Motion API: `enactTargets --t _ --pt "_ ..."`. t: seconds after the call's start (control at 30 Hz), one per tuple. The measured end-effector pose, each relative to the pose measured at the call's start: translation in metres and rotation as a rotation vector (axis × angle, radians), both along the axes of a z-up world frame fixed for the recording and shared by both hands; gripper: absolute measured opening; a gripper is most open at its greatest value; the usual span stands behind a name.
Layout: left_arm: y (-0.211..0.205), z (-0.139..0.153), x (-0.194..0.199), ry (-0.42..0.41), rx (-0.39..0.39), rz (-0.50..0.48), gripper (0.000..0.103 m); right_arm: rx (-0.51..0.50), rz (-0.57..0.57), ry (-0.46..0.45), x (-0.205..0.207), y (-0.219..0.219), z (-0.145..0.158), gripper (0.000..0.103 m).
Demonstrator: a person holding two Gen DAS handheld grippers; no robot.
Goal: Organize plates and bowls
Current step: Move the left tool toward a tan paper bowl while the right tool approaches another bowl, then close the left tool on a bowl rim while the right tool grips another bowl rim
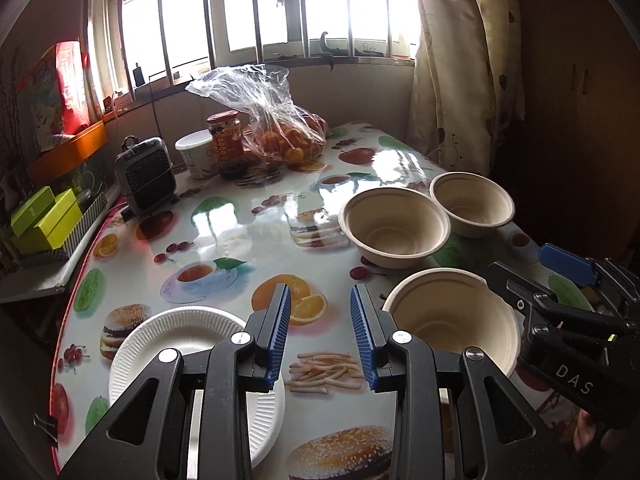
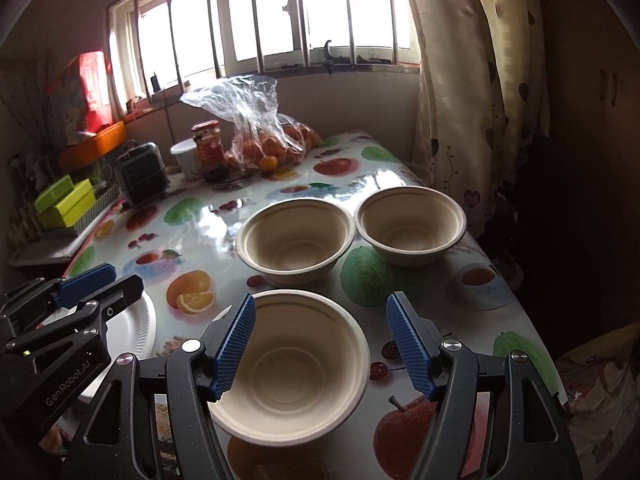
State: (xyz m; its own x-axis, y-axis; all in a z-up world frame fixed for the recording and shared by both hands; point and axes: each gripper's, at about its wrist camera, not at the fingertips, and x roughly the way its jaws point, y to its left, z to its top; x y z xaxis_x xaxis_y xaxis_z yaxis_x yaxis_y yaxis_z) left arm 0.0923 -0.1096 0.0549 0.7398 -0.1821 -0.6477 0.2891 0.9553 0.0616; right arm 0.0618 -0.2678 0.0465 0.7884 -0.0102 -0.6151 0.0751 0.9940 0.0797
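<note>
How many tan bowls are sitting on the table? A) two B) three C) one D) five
B, three: the near bowl sits in front of the open right gripper, and the middle bowl and the far right bowl stand side by side behind it on the table.

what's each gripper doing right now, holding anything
left gripper: open, holding nothing, above the table.
right gripper: open, holding nothing, over the nearest bowl.
</note>
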Motion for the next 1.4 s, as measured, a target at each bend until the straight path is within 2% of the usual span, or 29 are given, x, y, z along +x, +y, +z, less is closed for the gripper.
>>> enactTargets --t 0.23,0.6,1.0,1.1,1.23,1.4 --pt "-0.018 -0.007 0.027 0.087 -0.014 -0.035 0.032 -0.002 -0.026 0.031 0.025 -0.024 -0.002 0.069" --pt "-0.02 -0.018 0.087 0.179 -0.052 0.005 0.032 0.071 -0.026 0.095 0.071 -0.053 -0.015 0.069" --pt "-0.028 -0.04 0.14 0.288 -0.121 0.0 0.032 0.111 0.04 0.155 0.107 -0.053 -0.033 0.068" --pt "-0.031 -0.046 0.147 0.313 -0.132 -0.009 0.032 0.125 0.048 0.176 0.115 -0.054 -0.038 0.058" --pt "-0.032 -0.051 0.154 0.35 -0.15 -0.019 0.032 0.143 0.048 0.182 0.118 -0.055 -0.041 0.054" --pt "-0.033 -0.047 0.158 0.339 -0.153 -0.026 0.032 0.163 0.067 0.173 0.12 -0.054 -0.037 0.05"
